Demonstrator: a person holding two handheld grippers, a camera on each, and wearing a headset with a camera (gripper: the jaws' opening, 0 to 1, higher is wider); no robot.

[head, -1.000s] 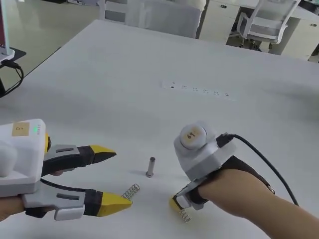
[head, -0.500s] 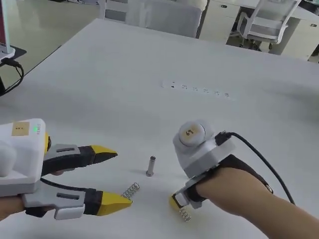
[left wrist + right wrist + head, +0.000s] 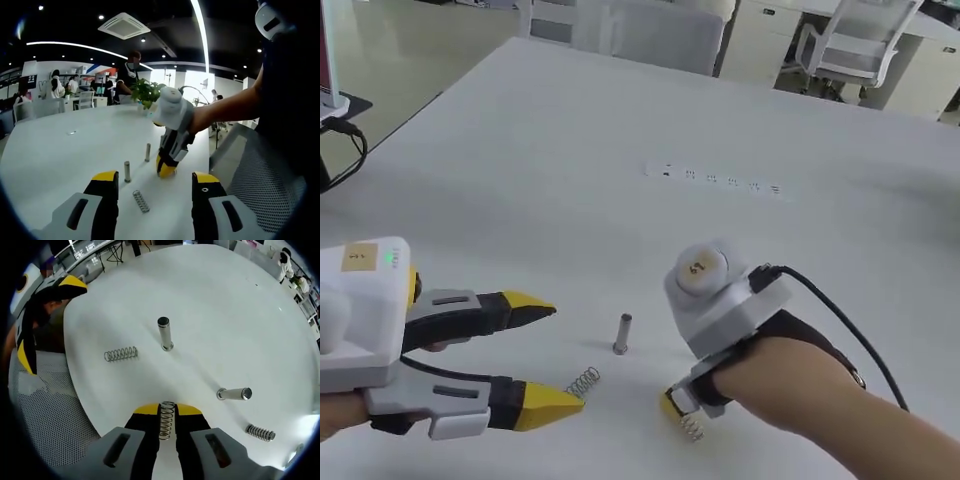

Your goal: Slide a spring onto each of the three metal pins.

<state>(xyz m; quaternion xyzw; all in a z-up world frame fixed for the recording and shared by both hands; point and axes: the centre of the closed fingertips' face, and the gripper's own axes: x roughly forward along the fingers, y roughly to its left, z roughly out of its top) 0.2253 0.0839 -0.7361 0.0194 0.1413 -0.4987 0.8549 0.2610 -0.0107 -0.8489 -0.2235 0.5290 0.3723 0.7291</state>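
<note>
My right gripper [image 3: 167,412] pinches a spring [image 3: 167,427] near the upright pin [image 3: 622,334]. My left gripper [image 3: 560,355] gapes wide, a loose spring [image 3: 583,381] at its tip.

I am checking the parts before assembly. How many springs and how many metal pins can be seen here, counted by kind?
Springs: 3 (held spring in the right gripper, second spring, third spring)
Metal pins: 2 (first pin, second pin)
Total: 5

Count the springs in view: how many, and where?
3. The held spring sits between the right gripper's jaws; the loose spring lies on the table beside the upright pin; the far spring lies near the second pin. Others may be hidden.
</note>
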